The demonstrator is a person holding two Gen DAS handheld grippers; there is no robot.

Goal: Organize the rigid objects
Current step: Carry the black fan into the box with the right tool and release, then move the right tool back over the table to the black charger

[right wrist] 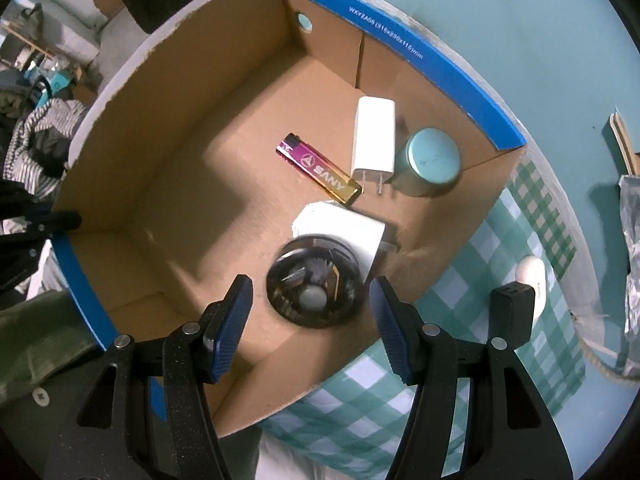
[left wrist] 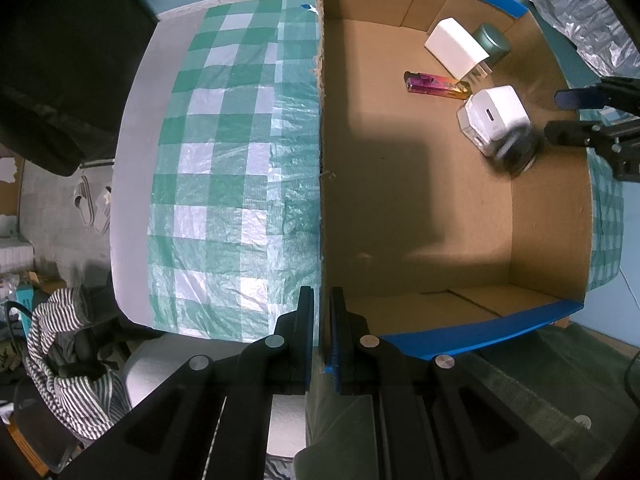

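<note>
Tabletop (left wrist: 132, 184) carries green-checked cloth (left wrist: 224, 168); on it the cardboard box (right wrist: 168, 152), right of it a black block (right wrist: 512, 312) and white object (right wrist: 532, 276).

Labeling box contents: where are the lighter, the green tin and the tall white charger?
lighter (right wrist: 319, 170): right wrist view, middle of its body.
green tin (right wrist: 432, 156): right wrist view, lid.
tall white charger (right wrist: 375, 136): right wrist view, flat face.

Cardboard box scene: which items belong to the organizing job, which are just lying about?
Job:
- cardboard box, left gripper clamped on its wall
- pink lighter
- tall white charger
- teal tin
- square white charger
- dark round jar, blurred, between the open right gripper's jaws
- black adapter and white object outside the box

Lying about:
- checked tablecloth
- striped garment
- slippers
</note>
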